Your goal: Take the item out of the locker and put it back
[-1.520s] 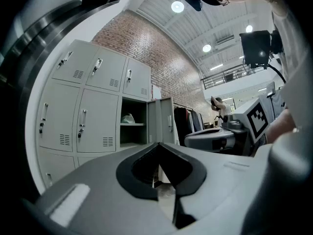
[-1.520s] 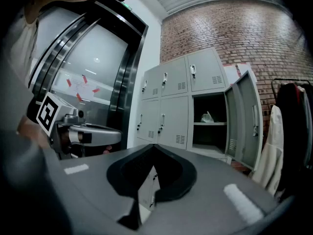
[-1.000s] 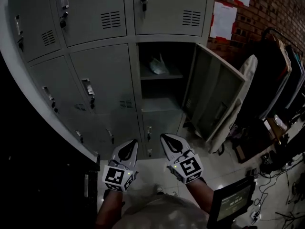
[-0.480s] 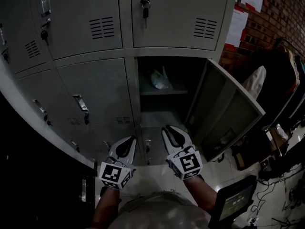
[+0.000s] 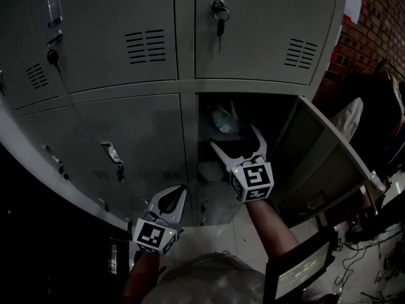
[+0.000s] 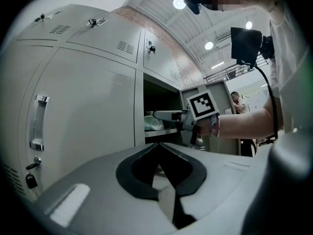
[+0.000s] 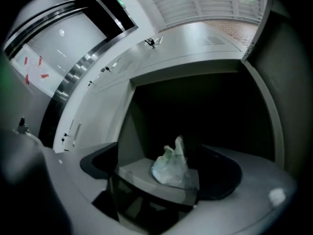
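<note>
A crumpled pale plastic bag (image 5: 223, 119) lies on the shelf (image 5: 212, 137) inside the open locker; it also shows as the bag (image 7: 171, 168) and the bag (image 6: 152, 124). My right gripper (image 5: 234, 138) is raised at the locker's mouth, just below and in front of the bag. Its jaws are opening and stand wide, and nothing is pressed between them. In the right gripper view (image 7: 166, 180) the bag sits ahead, framed by both jaws. My left gripper (image 5: 177, 194) hangs low before the closed lower doors, shut and empty (image 6: 156, 146).
The locker door (image 5: 323, 163) swings out to the right, close beside my right forearm. Closed grey lockers with handles (image 5: 112, 154) fill the left and top; a key (image 5: 219, 25) hangs above. Clothes hang at the far right (image 5: 386, 106). A screen (image 5: 297, 274) sits low right.
My right gripper has lifted and moved forward to the open locker, and its jaws went from shut to wide open. The view moved closer to the lockers. The left gripper stayed low.
</note>
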The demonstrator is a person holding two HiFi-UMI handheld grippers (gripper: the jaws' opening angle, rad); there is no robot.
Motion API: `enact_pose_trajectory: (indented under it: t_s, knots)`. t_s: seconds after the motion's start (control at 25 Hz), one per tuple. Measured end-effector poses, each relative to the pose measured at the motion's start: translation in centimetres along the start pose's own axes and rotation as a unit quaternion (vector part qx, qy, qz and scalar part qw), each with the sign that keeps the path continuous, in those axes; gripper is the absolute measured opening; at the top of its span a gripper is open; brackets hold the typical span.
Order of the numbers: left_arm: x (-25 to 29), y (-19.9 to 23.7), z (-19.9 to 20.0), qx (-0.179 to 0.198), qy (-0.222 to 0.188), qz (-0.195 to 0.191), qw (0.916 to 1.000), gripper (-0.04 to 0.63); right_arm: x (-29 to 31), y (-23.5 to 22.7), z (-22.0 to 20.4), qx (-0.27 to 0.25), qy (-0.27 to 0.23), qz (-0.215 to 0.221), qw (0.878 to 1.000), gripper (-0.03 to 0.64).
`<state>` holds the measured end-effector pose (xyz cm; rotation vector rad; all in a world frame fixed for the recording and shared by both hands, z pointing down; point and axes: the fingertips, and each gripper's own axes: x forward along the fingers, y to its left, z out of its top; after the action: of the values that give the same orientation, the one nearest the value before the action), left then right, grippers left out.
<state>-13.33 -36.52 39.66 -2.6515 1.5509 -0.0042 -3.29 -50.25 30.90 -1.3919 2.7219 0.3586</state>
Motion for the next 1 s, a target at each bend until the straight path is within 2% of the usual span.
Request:
enact_pose_trajectory:
  t_s: [0.16,0.2,0.24,0.28,0.32,0.44,0.68,0.88,1.0]
  knots:
    - [-0.5,2.6,-0.2,-0.005,0.006,0.022,0.9997,0.006,2.8,-3.3,-1.1,-0.001,0.021,-0.033,0.999,0.44]
    - [-0.7,3.2,-0.4,-0.012,0.007,0.029,0.9995,0.006,3.3,-3.8,-1.6,0.001,0.034,-0.033,0.999,0.372]
    - [-0.8,3.7,-0.5,-0.016,0.007,0.035,0.9992,0.006,3.5,-4.1,-2.1,-0.003,0.048,-0.032,0.998,0.262]
    - [-0.9,4.1,-0.6,-0.019,0.009,0.038,0.9991,0.006,3.7,-4.2,-2.6,-0.014,0.061,-0.032,0.998,0.111]
    - [-1.0,4.4,-0.7,-0.018,0.011,0.041,0.999,0.006,3.8,-4.2,-2.8,-0.031,0.07,-0.034,0.996,0.046]
    - [-0.9,4.5,-0.8,-0.021,0.011,0.041,0.9989,0.006,4.0,-4.0,-3.1,-0.055,0.078,-0.031,0.995,0.011]
    - [-0.7,3.8,-0.6,-0.027,0.012,0.026,0.9992,0.006,2.4,-3.1,-2.1,-0.036,0.071,-0.024,0.997,0.003]
    - [-1.2,2.7,1.4,-0.028,-0.003,0.015,0.9995,0.006,-2.3,0.2,1.1,-0.035,0.035,-0.015,0.999,0.003]
    - [-2.1,1.5,1.3,-0.028,-0.009,0.0,0.9996,0.006,-6.9,2.3,1.7,-0.025,0.025,-0.014,0.999,0.003]
